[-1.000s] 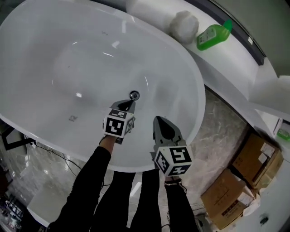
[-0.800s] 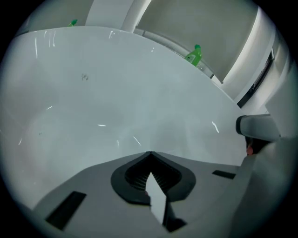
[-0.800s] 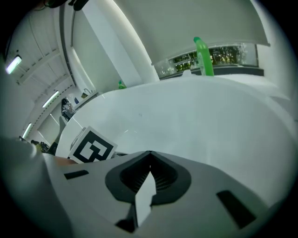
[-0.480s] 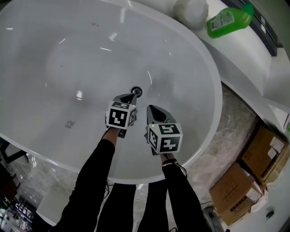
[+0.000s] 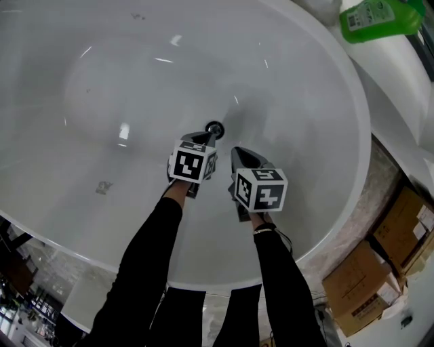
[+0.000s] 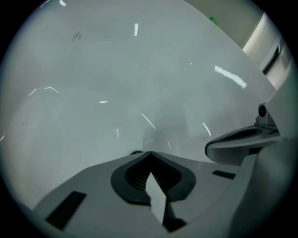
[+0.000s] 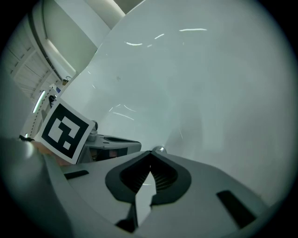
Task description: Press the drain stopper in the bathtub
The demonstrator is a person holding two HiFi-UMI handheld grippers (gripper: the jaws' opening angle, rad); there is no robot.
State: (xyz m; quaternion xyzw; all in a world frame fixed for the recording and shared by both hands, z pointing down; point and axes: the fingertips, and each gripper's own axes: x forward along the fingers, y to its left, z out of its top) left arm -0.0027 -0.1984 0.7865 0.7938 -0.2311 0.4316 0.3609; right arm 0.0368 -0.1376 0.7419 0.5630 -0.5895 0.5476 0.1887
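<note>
The round chrome drain stopper (image 5: 214,127) sits at the bottom of the white bathtub (image 5: 88,88). My left gripper (image 5: 209,138) is shut and empty, its tip right at the stopper's near edge; whether it touches I cannot tell. In the left gripper view the stopper (image 6: 136,152) just peeks over the closed left gripper (image 6: 149,154). My right gripper (image 5: 237,153) hangs a little nearer and to the right, also shut with nothing in it. The right gripper view shows the stopper (image 7: 159,149) just beyond the right gripper (image 7: 150,154).
A green bottle (image 5: 376,17) lies on the ledge beyond the tub's far right rim. Cardboard boxes (image 5: 380,278) stand on the floor at the right. The tub's near rim (image 5: 203,281) runs below my arms. Smooth tub floor surrounds the drain.
Both grippers have moved deeper into the tub toward the drain. The left tip has closed up on the stopper, and the right gripper has drawn alongside it.
</note>
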